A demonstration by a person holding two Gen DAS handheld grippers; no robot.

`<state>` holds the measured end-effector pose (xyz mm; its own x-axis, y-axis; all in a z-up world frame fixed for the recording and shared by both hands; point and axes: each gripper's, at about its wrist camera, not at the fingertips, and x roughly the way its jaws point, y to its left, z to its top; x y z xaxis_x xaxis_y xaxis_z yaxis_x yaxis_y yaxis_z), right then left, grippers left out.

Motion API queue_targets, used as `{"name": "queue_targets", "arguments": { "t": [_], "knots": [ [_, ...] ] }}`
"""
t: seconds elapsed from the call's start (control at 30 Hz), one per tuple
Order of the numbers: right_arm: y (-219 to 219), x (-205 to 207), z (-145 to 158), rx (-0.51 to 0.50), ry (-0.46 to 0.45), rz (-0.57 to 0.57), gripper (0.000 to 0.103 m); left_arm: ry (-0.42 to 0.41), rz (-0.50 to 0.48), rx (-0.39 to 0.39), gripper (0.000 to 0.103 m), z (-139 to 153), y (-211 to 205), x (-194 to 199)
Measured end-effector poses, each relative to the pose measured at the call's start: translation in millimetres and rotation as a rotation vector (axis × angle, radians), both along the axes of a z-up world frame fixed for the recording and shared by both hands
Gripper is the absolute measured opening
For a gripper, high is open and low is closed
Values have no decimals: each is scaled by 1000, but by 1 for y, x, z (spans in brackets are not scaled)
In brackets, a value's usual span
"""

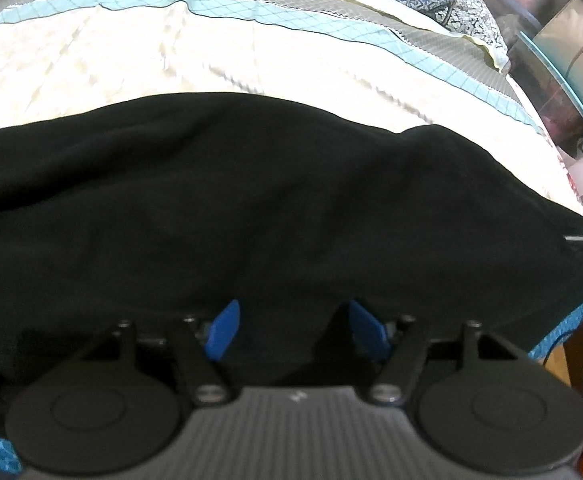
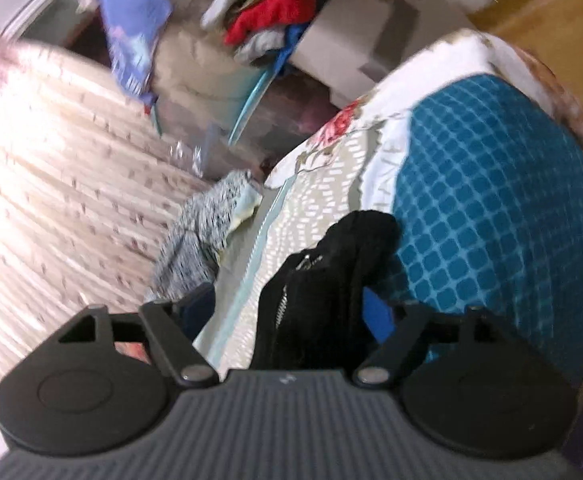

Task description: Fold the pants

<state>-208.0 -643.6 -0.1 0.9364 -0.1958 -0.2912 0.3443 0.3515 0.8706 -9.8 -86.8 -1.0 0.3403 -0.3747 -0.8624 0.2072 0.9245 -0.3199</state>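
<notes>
Quilted bed [image 1: 131, 128], pale curtain [image 2: 51, 160], wooden floor [image 2: 551, 12]

Left gripper [image 1: 291, 326]: grey ribbed body with a small white mark, two black round discs, black linkage arms on silver screws, blue fingertips [image 1: 224, 330]. Right gripper [image 2: 287, 312]: same build; picture blurred.

1 pair of black pants [image 1: 251, 200], 2 grippers, 1 cream bedspread [image 1: 111, 60], 1 cardboard box [image 2: 355, 40].
</notes>
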Motion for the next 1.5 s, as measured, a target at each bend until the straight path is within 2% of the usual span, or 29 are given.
{"name": "queue_targets", "arguments": {
  "t": [0.1, 0.17, 0.23, 0.27, 0.3, 0.37, 0.47, 0.6, 0.73, 0.8, 0.83, 0.9, 0.93, 0.97, 1.0, 1.03, 1.1, 1.17, 1.23, 1.37, 1.43, 1.5],
  "knots": [
    [-5, -2, -8, 75, -16, -8, 84, -1, -2, -4, 63, 1, 3, -1],
    [-7, 7, -9, 50, 45, 10, 82, -1, -3, -7, 63, 1, 4, -1],
    [-1, 17, -6, -29, 103, 20, 62, 1, -2, -8, 63, 2, 4, 0],
    [2, 22, -4, -64, 146, 21, 29, 3, -2, -8, 63, 3, 4, 0],
    [4, 27, -4, -70, 188, 29, 18, 5, -1, -9, 62, 4, 4, 0],
    [14, 27, 4, -90, 184, 28, 17, 5, 2, -37, 61, 11, 7, 0],
    [46, 30, 38, -229, 117, 130, 17, -39, -22, -110, 63, 30, 11, -4],
    [118, 53, 79, -477, 94, 393, 18, -73, -53, -194, 64, 50, 8, -5],
    [208, 70, 92, -676, 96, 663, 18, -39, -54, -256, 65, 49, 0, -1],
    [252, 80, 82, -772, 151, 808, 18, -27, -51, -251, 65, 46, -2, -2],
    [274, 87, 75, -842, 215, 862, 19, -26, -51, -248, 65, 44, -1, -3],
    [316, 99, 44, -1051, 411, 976, 26, -22, -47, -247, 65, 41, 4, -7],
    [333, 97, 31, -1165, 471, 989, 26, -19, -39, -246, 65, 40, 8, -8],
    [346, 89, 25, -1286, 456, 954, 32, -16, -27, -248, 65, 39, 13, -10],
    [356, 85, 25, -1370, 458, 933, 37, -12, -12, -252, 66, 38, 19, -10],
    [360, 83, 27, -1412, 471, 930, 40, -9, 5, -257, 67, 37, 26, -10],
    [358, 85, 42, -1369, 448, 938, 54, -2, 37, -269, 68, 35, 39, -13],
    [351, 82, 61, -1272, 354, 944, 59, 7, 65, -280, 68, 32, 51, -15],
    [347, 83, 74, -1203, 285, 953, 60, 11, 89, -290, 68, 30, 62, -18],
    [347, 88, 78, -1129, 204, 954, 60, 5, 132, -295, 68, 29, 83, -27],
    [347, 107, 67, -1039, 250, 977, 60, -11, 149, -297, 68, 32, 93, -33],
    [346, 128, 42, -988, 429, 1024, 61, -43, 164, -299, 68, 39, 104, -41]
  ]
}}
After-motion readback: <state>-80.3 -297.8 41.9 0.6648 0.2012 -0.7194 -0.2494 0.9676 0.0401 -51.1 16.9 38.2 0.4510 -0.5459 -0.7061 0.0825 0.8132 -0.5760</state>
